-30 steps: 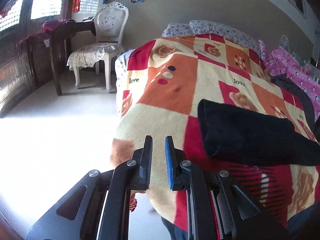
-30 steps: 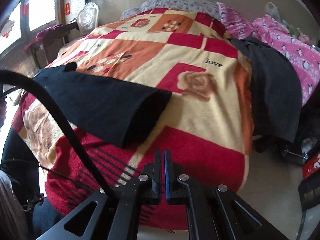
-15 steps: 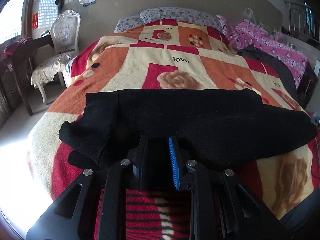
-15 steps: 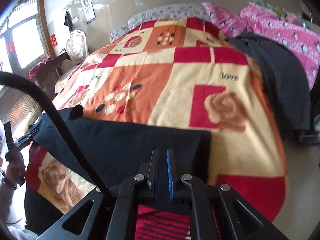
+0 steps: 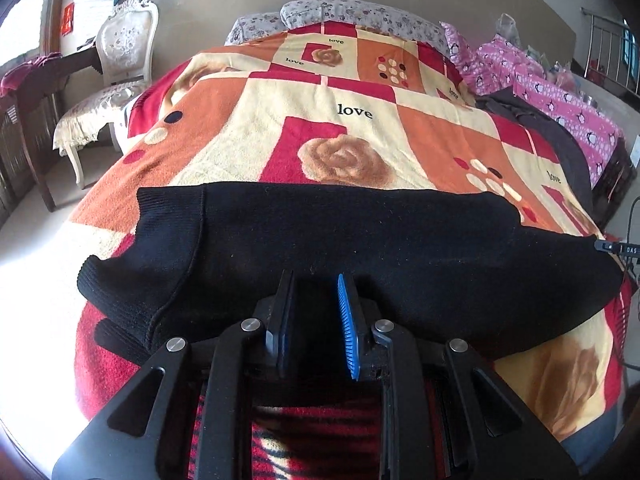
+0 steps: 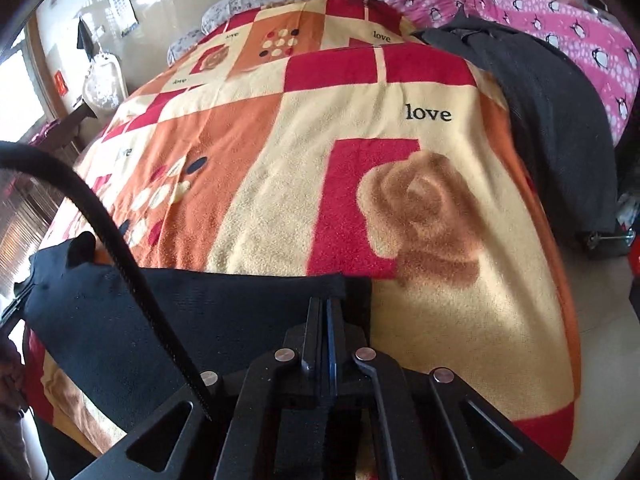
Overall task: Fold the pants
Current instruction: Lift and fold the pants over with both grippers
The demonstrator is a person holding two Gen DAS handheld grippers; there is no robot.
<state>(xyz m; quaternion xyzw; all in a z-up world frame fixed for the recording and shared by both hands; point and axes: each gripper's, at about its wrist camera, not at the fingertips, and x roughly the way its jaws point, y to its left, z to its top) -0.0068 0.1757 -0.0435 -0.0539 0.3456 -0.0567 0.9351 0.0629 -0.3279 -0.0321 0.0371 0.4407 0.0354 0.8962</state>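
Note:
Black knit pants [image 5: 360, 240] lie folded lengthwise across the near end of a bed, ribbed cuffs at the left. My left gripper [image 5: 316, 284] is open, its jaws apart over the near edge of the pants near the middle. In the right wrist view the pants [image 6: 120, 320] stretch to the left. My right gripper [image 6: 325, 304] has its jaws nearly together at the pants' right end; cloth lies around the tips, and I cannot tell whether they pinch it.
The bed carries a red, orange and cream "love" blanket [image 5: 340, 140]. A dark grey garment [image 6: 552, 112] and pink penguin bedding [image 6: 560, 16] lie at the right side. A white chair [image 5: 116, 80] stands left of the bed. A black cable [image 6: 120, 248] crosses the right view.
Both grippers swung from the bed's sides onto the pants. The left gripper opened wider over the near edge. The right gripper came in to the pants' right end and its jaws narrowed.

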